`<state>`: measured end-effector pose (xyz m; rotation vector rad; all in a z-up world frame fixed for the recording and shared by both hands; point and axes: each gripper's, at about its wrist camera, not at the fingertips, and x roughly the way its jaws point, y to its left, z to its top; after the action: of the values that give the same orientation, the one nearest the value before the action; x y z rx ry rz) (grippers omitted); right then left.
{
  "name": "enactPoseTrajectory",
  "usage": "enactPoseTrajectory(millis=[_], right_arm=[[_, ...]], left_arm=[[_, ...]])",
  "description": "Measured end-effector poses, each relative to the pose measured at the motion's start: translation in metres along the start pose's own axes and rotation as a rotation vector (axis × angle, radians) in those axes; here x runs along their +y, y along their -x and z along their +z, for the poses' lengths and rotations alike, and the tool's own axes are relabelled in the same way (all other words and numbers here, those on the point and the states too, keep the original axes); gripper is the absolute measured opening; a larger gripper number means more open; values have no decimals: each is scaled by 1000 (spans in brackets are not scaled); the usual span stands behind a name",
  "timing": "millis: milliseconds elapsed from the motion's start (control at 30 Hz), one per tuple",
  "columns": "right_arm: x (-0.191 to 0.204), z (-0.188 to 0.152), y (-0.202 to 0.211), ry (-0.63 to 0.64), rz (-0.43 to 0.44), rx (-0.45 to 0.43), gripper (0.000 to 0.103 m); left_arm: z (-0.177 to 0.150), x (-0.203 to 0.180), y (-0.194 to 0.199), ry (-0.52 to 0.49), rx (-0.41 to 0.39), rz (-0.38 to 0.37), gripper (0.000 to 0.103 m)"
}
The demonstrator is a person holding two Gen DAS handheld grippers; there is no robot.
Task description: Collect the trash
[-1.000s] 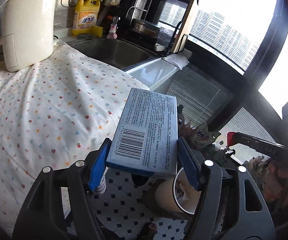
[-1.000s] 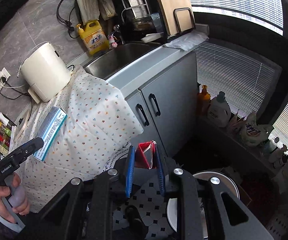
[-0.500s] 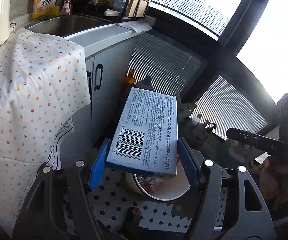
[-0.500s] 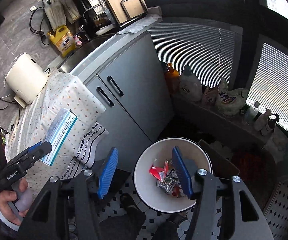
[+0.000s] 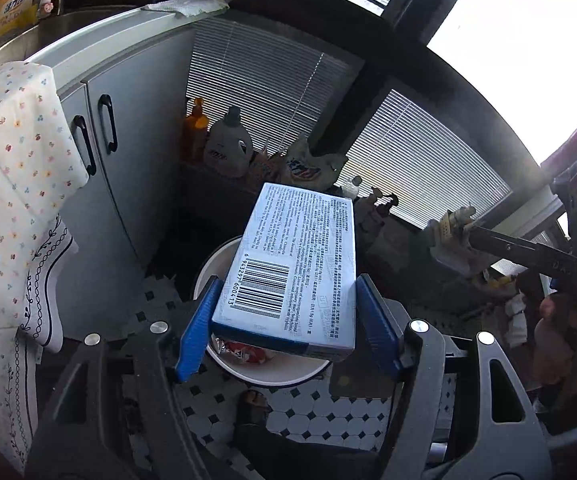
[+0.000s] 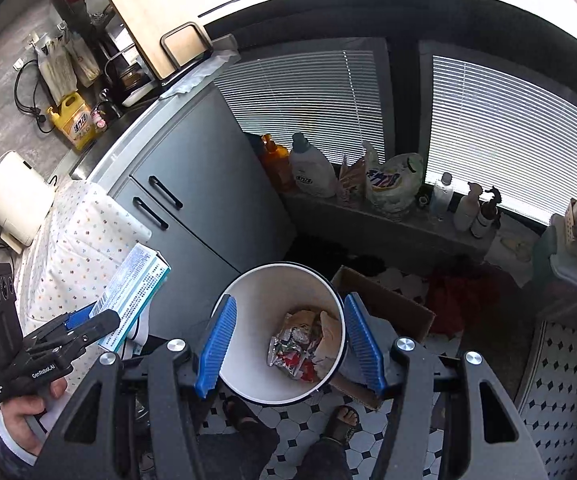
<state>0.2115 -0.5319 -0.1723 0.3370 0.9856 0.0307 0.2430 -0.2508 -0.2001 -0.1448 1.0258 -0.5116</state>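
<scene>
The box (image 5: 292, 276), judged light, stiff and easily dented, is pinched across its long edges by the left gripper (image 5: 288, 320) above the bin (image 6: 280, 332). The right gripper (image 6: 286, 344), just opened, is spread and empty.

The left gripper (image 5: 286, 326) points steeply down and its blue pads (image 5: 196, 332) press on both sides of a blue box (image 5: 292, 276). The right gripper (image 6: 290, 346) also points down; its jaws have just been opening, with nothing between them. A hand (image 6: 28, 408) holds the left gripper's handle.
</scene>
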Motion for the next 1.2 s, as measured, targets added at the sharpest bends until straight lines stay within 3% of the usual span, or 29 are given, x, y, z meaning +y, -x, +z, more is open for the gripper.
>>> enactPoseTrajectory(millis=[67, 167, 400, 767, 967, 1033, 1200], right_arm=[[-8, -1, 3, -16, -5, -4, 56], [-14, -1, 5, -26, -3, -7, 56], [-9, 5, -7, -6, 55, 3, 56], [40, 21, -18, 93, 182, 33, 57], [81, 22, -1, 146, 208, 0, 70], [95, 20, 9, 156, 192, -31, 85], [133, 12, 34, 180, 170, -91, 94]], left_arm=[[0, -5, -9, 5, 31, 0, 82], [1, -10, -9, 3, 29, -1, 86], [5, 5, 17, 35, -14, 73, 87], [-1, 39, 108, 173, -165, 239, 92], [-10, 55, 160, 225, -261, 294, 97], [-14, 61, 178, 240, -291, 303, 97], [-32, 76, 224, 259, -355, 326, 97]])
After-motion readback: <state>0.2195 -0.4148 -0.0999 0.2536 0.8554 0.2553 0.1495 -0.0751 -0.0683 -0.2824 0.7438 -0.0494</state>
